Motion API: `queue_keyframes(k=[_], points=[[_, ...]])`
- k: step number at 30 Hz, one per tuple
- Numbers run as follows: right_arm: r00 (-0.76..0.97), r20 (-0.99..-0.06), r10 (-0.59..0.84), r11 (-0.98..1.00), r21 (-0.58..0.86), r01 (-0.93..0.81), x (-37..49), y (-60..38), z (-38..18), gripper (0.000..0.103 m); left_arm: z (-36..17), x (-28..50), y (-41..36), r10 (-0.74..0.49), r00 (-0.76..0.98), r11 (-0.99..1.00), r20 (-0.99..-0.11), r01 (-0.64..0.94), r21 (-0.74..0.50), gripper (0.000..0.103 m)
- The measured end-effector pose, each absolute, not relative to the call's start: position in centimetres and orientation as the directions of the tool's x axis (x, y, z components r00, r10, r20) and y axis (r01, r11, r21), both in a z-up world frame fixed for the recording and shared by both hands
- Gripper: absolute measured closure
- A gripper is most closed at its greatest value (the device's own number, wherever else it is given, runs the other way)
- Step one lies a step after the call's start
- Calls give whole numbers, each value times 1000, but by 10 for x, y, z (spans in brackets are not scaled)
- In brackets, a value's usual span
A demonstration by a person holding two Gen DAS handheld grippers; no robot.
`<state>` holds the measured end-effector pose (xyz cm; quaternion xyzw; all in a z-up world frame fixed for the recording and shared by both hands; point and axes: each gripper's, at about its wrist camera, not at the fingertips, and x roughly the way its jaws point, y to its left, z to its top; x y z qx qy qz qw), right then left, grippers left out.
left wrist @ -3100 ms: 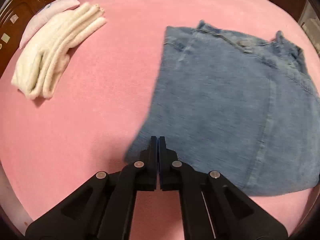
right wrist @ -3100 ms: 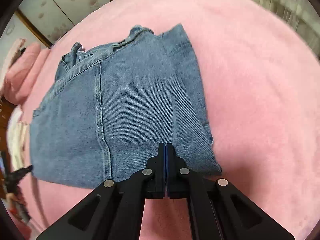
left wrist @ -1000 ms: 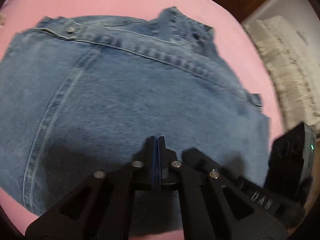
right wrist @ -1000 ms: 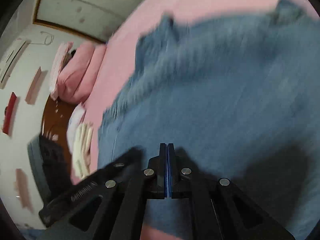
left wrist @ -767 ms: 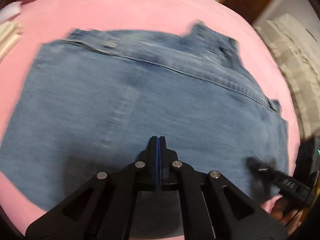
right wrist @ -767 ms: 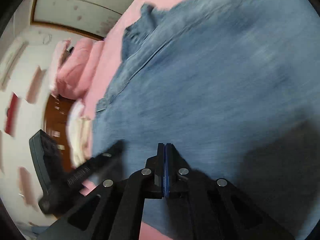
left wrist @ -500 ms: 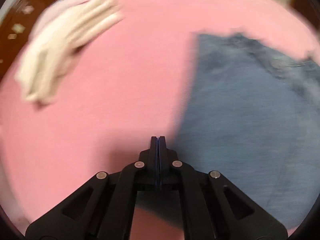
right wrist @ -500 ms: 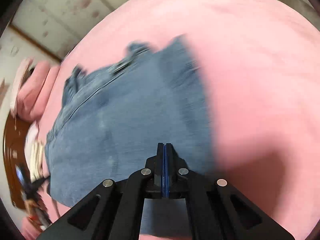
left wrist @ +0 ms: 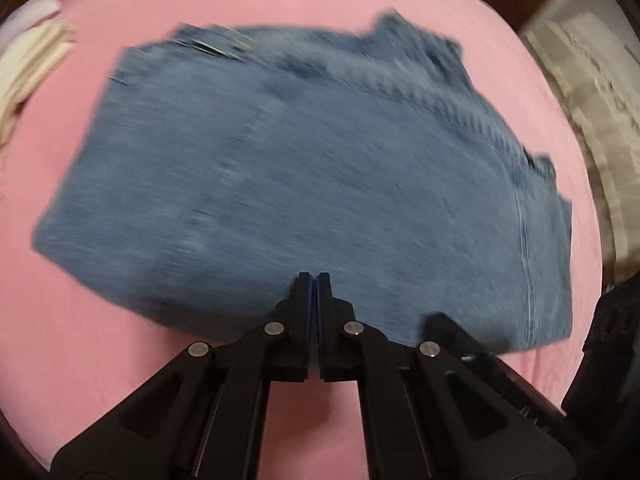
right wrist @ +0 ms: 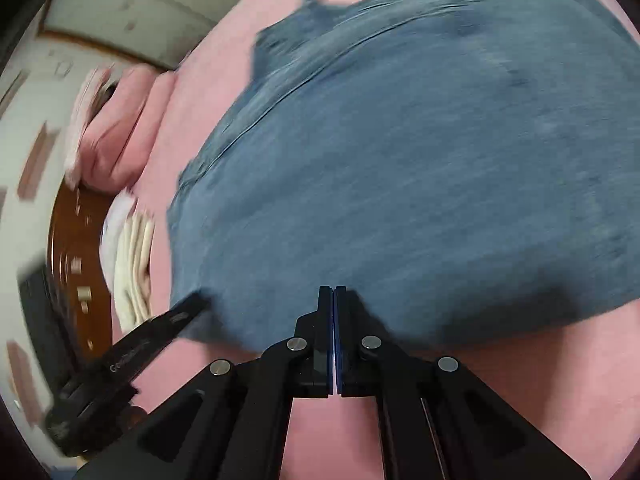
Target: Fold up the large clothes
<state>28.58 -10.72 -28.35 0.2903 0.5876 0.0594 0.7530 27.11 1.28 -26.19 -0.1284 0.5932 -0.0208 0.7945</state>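
Note:
Folded blue jeans lie flat on the pink bed cover, the waistband on the far side. My left gripper is shut and empty, its tips over the near edge of the denim. In the right wrist view the same jeans fill the picture and my right gripper is shut with nothing in it, also over the near edge. The left gripper pokes in low on the left of that view. The right gripper's body shows at the lower right of the left wrist view. Both views are motion-blurred.
A folded cream garment lies on the cover to the left of the jeans, seen also as a cream stack. Pink pillows and a brown wooden bedside unit are beyond it. A pale patterned cloth lies past the bed's right edge.
Both shut grippers swung outward to the jeans' side edges half a second ago and have come back in over the middle of the near edge, next to each other. The jeans stay flat.

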Motion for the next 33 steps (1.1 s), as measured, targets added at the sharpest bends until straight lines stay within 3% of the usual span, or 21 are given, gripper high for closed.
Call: queue_keyframes(k=[3, 9, 12, 15, 17, 20, 26, 33], points=[[285, -850, 443, 824, 511, 244, 289, -108, -287, 103, -264, 266, -5, -142, 273, 983, -951, -77, -168, 102], [226, -826, 516, 797, 560, 226, 297, -157, -316, 103, -270, 258, 11, -166, 263, 982, -951, -47, -184, 102], [249, -855, 455, 810, 514, 283, 288, -213, -309, 103, -266, 258, 27, -196, 267, 978, -944, -21, -209, 102], [247, -959, 140, 888, 232, 397, 265, -291, -289, 103, -266, 259, 56, 160, 291, 987, -943, -69, 146, 102], [291, -938, 188, 815, 314, 487, 250, -336, -288, 103, -284, 255, 101, 289, 232, 954, -929, -155, 258, 102], [317, -910, 266, 743, 403, 534, 242, -362, -290, 103, -290, 249, 143, 147, 231, 962, -962, -260, 84, 102], [324, -902, 287, 643, 432, 633, 245, -359, -307, 103, -294, 250, 133, 228, 216, 956, -949, -232, 177, 103], [324, -903, 283, 646, 429, 631, 249, -350, -324, 103, -306, 260, 122, 195, 228, 969, -954, -195, 152, 103]])
